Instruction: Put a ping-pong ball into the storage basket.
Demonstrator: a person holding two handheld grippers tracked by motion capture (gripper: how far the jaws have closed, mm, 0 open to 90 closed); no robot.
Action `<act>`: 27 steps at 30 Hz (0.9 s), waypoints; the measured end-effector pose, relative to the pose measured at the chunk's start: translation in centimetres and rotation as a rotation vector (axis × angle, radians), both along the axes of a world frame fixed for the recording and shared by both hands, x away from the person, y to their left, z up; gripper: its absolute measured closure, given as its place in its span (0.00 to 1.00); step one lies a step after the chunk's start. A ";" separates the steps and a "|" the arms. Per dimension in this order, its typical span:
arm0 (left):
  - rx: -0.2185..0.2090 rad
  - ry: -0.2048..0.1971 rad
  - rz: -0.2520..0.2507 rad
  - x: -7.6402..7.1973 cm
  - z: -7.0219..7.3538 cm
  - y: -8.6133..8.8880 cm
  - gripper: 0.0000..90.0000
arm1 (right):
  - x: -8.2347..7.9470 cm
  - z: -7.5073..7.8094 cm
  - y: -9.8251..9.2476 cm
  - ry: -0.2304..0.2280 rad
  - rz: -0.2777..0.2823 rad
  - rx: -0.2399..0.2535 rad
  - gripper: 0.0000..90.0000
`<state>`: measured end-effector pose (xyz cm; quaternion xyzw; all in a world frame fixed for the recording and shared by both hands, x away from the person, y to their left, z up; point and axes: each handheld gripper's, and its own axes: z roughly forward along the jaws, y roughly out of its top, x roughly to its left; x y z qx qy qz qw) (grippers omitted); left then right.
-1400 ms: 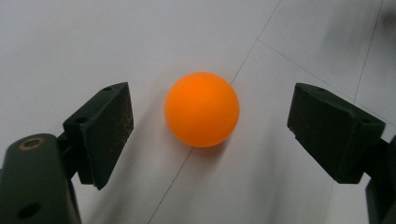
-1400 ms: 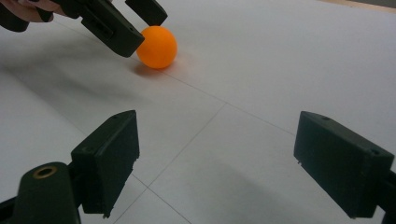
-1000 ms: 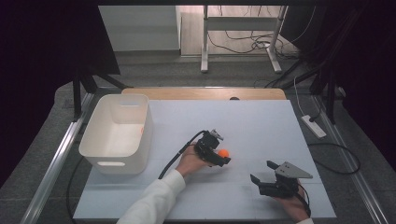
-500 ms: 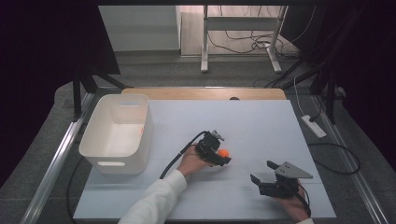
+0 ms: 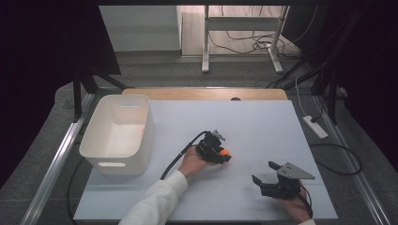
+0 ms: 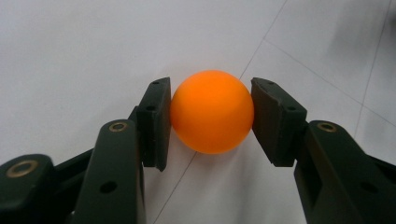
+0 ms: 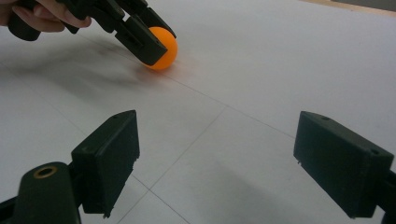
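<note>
Listed first, the white counter (image 5: pixel 263 126), on which a white plastic bin (image 5: pixel 117 136) is set at left. Right gripper (image 5: pixel 266 172): fingers held wide apart, nothing between. Left gripper (image 5: pixel 224 153): fingers just closed, clamped on the orange ball (image 6: pixel 212 112), near counter centre.

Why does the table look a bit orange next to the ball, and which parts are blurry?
In the right gripper view the ball casts a faint orange glow and a soft grey shadow on the table. In the left gripper view the ball is sharp, while the near parts of the jaws are blurred. In the high view the surroundings are dark.
</note>
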<state>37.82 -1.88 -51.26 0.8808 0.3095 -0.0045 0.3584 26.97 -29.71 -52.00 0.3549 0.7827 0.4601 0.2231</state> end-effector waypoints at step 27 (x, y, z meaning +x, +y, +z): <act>-0.043 -0.077 0.017 -1.0 2.0 1.6 0.57 | 0.0 0.0 0.0 -0.001 -0.004 -0.003 0.16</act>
